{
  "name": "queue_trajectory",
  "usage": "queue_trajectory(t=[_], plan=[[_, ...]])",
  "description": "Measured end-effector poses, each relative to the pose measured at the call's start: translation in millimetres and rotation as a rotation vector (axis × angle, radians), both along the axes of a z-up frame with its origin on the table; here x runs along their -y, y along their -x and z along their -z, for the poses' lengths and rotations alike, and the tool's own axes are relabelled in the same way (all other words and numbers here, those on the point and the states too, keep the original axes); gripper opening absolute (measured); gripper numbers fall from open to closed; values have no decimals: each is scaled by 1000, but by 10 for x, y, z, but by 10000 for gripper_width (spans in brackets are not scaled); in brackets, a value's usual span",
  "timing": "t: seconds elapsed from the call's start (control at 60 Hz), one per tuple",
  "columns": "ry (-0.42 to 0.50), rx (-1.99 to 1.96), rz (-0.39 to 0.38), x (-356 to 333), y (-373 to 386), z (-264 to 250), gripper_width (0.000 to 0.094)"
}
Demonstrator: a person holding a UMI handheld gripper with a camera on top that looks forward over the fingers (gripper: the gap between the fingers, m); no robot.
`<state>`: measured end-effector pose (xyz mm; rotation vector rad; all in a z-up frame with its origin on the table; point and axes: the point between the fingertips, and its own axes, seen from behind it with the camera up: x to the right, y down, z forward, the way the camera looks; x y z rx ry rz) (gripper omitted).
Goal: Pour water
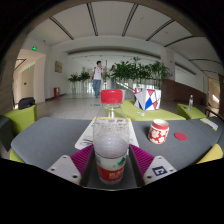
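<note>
A clear plastic water bottle (pixel 111 140) with a red cap (pixel 111 97) and a red-and-white label stands upright between my fingers. My gripper (pixel 112 160) is shut on the bottle, both magenta pads (pixel 84 158) pressing its sides. A red-and-white patterned cup (pixel 159 130) stands on the grey table (pixel 50 138) ahead and to the right of the bottle. A small red lid (pixel 181 135) lies on the table just right of the cup.
A white sheet (pixel 92 133) lies on the table behind the bottle. Yellow-green chairs (pixel 20 118) stand around the table. A colourful box (pixel 147 98) sits beyond the table. A person (pixel 98 78) stands far off near potted plants (pixel 135 72).
</note>
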<state>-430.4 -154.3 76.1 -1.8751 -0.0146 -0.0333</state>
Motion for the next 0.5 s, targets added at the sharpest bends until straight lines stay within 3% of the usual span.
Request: queue_trajectory(t=[0.067,0.183,0.3,0.5], plan=[[-16,10,-2,-88,15,14,547],[-44,15,-4,-130,37,-36,484],[-65,20,-22,-154,41,-54,338],[-111,-62,-97,-205,159,-357,337]])
